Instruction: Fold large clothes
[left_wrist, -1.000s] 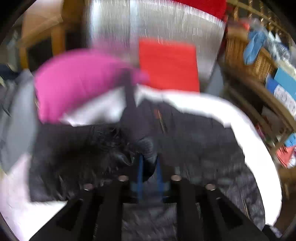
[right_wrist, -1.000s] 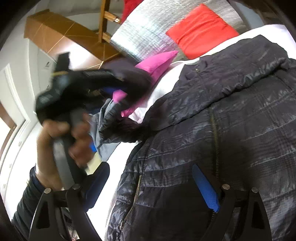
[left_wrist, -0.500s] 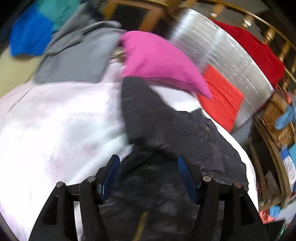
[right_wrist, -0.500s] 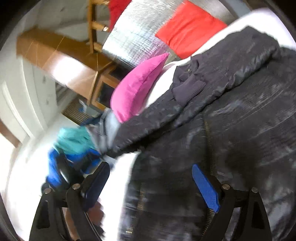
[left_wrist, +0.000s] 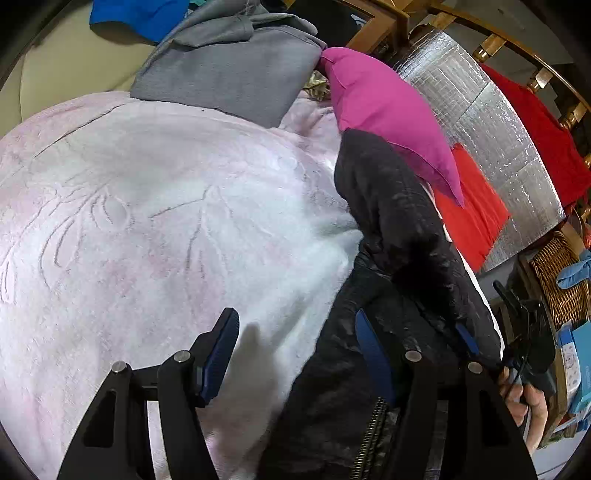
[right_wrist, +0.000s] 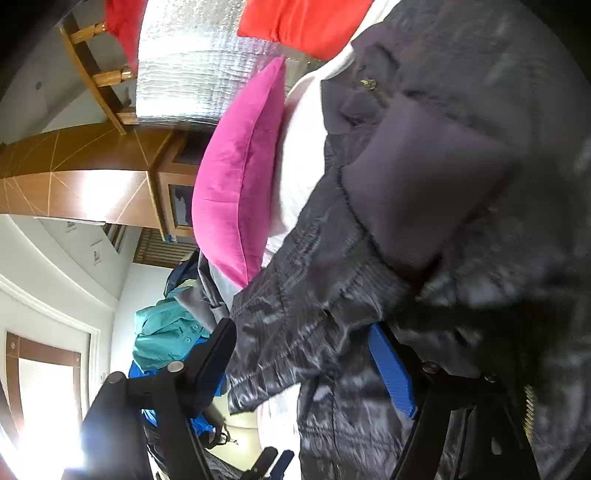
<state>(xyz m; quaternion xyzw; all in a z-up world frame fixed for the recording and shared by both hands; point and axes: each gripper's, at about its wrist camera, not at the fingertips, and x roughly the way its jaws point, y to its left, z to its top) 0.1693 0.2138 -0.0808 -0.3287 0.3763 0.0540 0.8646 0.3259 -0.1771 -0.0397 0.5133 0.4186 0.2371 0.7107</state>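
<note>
Your left gripper (left_wrist: 295, 354) hangs with its jaws spread wide and nothing between them, low over the pale pink blanket (left_wrist: 147, 221), straddling the near edge of the dark quilted jacket (left_wrist: 399, 236). Your right gripper (right_wrist: 306, 354) is likewise spread wide; jacket fabric lies in the gap between its blue pads (right_wrist: 391, 369), but they are not pinching it.

The jacket lies ahead of and to the right of your left gripper, running away toward the pink cushion (left_wrist: 384, 107), with one sleeve (left_wrist: 369, 173) stretched out flat at the far end. Ahead of your right gripper, a smooth dark panel near the collar (right_wrist: 424, 177) lies over the quilted body. By my reading, the fold is at an early stage: the sleeve is laid out, yet the body looks rumpled and no neat packet exists. Bringing the sleeves in and doubling the body appear to remain.

Right of your left gripper a wicker basket (left_wrist: 554, 280) holds something light blue (left_wrist: 574, 273); what else is in it cannot be made out. Beyond the blanket's far edge lies a grey garment (left_wrist: 229, 74).
</note>
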